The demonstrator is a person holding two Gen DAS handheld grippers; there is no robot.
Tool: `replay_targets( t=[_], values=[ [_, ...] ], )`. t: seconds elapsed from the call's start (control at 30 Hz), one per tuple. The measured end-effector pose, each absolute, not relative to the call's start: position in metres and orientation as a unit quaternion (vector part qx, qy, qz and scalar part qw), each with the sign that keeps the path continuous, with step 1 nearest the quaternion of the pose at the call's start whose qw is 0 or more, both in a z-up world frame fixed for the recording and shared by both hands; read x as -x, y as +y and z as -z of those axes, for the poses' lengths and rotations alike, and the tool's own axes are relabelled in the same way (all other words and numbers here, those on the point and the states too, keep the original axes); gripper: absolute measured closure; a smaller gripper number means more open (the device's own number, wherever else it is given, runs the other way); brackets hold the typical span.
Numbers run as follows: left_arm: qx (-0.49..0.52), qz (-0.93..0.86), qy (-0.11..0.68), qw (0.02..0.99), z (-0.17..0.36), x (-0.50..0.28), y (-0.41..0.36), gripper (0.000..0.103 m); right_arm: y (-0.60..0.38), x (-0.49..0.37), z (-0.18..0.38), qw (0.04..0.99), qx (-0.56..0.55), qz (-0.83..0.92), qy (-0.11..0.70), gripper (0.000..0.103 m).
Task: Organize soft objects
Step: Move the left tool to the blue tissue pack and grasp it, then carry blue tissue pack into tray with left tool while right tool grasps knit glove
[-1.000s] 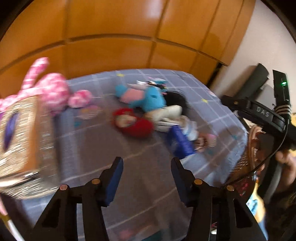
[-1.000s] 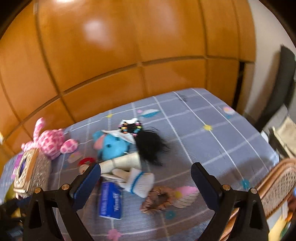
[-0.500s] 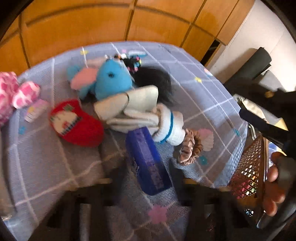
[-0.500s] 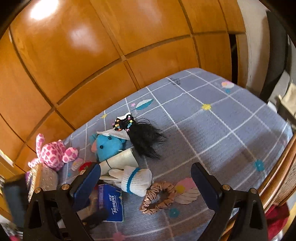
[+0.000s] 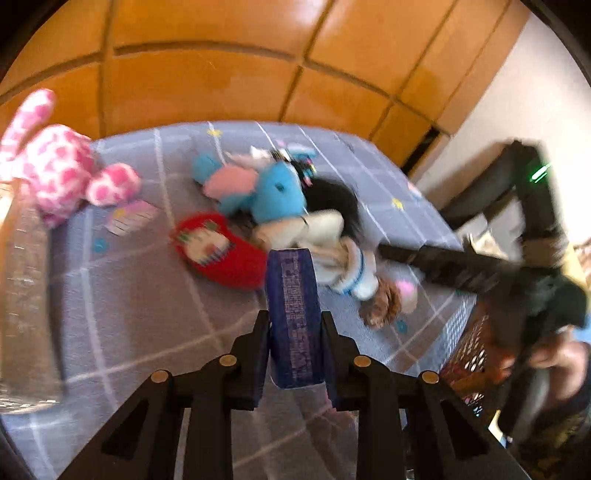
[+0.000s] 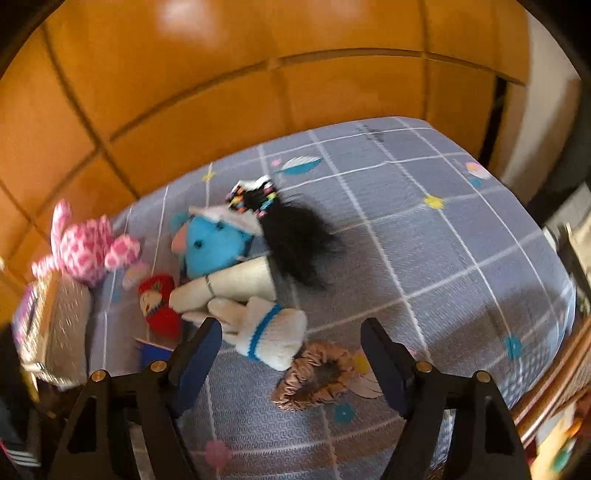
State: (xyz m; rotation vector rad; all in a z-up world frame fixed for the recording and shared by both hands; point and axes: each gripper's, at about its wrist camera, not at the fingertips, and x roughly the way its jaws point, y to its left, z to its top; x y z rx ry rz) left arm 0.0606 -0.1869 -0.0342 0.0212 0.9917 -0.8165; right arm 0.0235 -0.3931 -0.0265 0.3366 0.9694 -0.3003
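Left gripper (image 5: 295, 325) squeezed tight on blue tissue pack (image 5: 293, 314), lifted off the grey bedspread (image 5: 147, 314). Just past it: red plush (image 5: 221, 251), blue plush (image 5: 269, 192), white sock (image 5: 347, 266). Far left, pink bunny (image 5: 59, 170). Right gripper (image 6: 291, 350) wide apart, holding nothing, brown scrunchie (image 6: 314, 376) between its fingers.

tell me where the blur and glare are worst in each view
Left wrist view: the right gripper and the hand at the right edge smear with motion; the blue pack stays fairly sharp. Right wrist view: the pink toy at left is smeared; glare on the wood panel.
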Motion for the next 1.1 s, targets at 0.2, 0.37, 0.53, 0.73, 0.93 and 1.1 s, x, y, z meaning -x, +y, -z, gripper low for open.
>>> replay_targets(
  t=[0.2, 0.37, 0.53, 0.73, 0.93, 1.1],
  values=[
    [0.014, 0.347, 0.42, 0.838, -0.009, -0.09, -0.138, 0.077, -0.366, -0.069, 0.06, 0.82, -0.093, 0.101, 0.555, 0.02],
    [0.045, 0.28, 0.386, 0.878, -0.043, -0.132, -0.072, 0.077, -0.361, -0.09, 0.073, 0.815, -0.054, 0.132, 0.562, 0.02],
    [0.064, 0.195, 0.37, 0.906, -0.049, -0.165, -0.003, 0.077, -0.369, -0.095, 0.092, 0.804, -0.071, 0.139, 0.573, 0.02],
    [0.104, 0.123, 0.371, 0.915, -0.038, -0.163, 0.072, 0.077, -0.373, -0.096, 0.097, 0.801, -0.079, 0.133, 0.579, 0.02],
    [0.132, 0.077, 0.376, 0.914, -0.018, -0.132, 0.124, 0.077, -0.366, -0.098, 0.098, 0.801, -0.053, 0.134, 0.581, 0.025],
    [0.145, 0.053, 0.373, 0.915, -0.013, -0.097, 0.149, 0.077, -0.364, -0.098, 0.097, 0.801, -0.044, 0.136, 0.581, 0.027]
  ],
)
